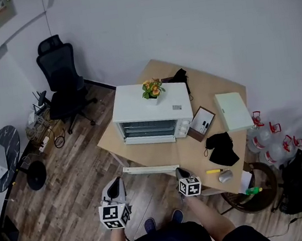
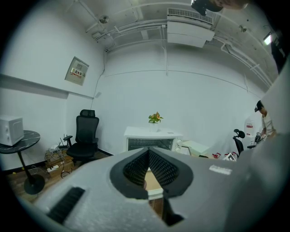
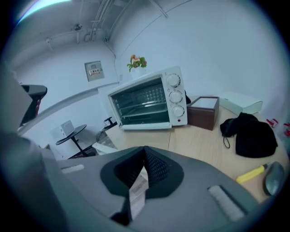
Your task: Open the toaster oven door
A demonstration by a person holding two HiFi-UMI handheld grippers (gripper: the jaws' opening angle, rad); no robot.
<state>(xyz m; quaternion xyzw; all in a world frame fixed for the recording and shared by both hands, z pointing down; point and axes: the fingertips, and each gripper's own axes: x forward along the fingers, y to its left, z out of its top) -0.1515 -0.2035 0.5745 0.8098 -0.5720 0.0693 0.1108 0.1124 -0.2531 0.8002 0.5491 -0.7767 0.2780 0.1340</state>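
Note:
A white toaster oven [image 1: 150,111] stands on the wooden table [image 1: 172,153], with its glass door [image 1: 148,128] closed and a small potted plant [image 1: 152,88] on top. The same oven [image 3: 147,102] shows close in the right gripper view, three knobs [image 3: 176,96] at its right, and farther off as the oven [image 2: 152,138] in the left gripper view. My left gripper [image 1: 116,190] hangs over the floor in front of the table, its jaws together and empty. My right gripper [image 1: 182,173] is at the table's front edge, also shut and empty. Both stand well short of the oven.
To the oven's right lie a brown box [image 1: 201,122], a white flat box [image 1: 232,110], a black cloth [image 1: 220,147], a yellow marker [image 1: 214,170] and a mouse [image 1: 224,176]. A black office chair [image 1: 61,79] stands at the left, and water bottles [image 1: 265,140] at the right.

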